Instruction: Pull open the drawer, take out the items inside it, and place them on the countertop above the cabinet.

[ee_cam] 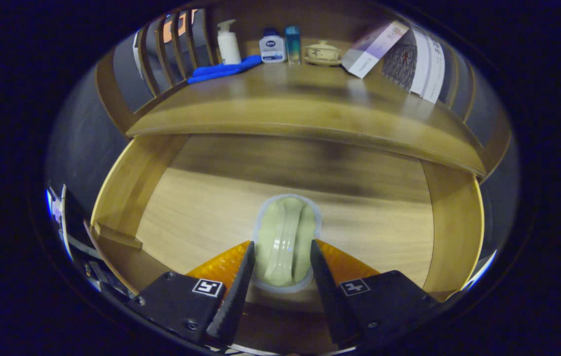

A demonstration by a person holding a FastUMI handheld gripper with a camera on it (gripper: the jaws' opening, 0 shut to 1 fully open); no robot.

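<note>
A pale green, ridged item in a clear wrapper (287, 222) sits between my fingers, both of which press on its sides. My gripper (281, 245) is shut on it, over the light wooden floor of the open drawer (127, 188). Whether the item rests on the drawer floor or hangs above it, I cannot tell. The drawer floor around the item is bare. Beyond the drawer runs the brown wooden countertop (310, 104), whose front edge overhangs the drawer's back.
At the back of the countertop stand a white pump bottle (228, 44), a blue cloth (223, 70), a small white bottle (273, 47), a teal box (292, 43) and a lidded cup (322, 52). Tilted boxes (374, 47) lean at the right. Slatted rails (171, 49) close the left side.
</note>
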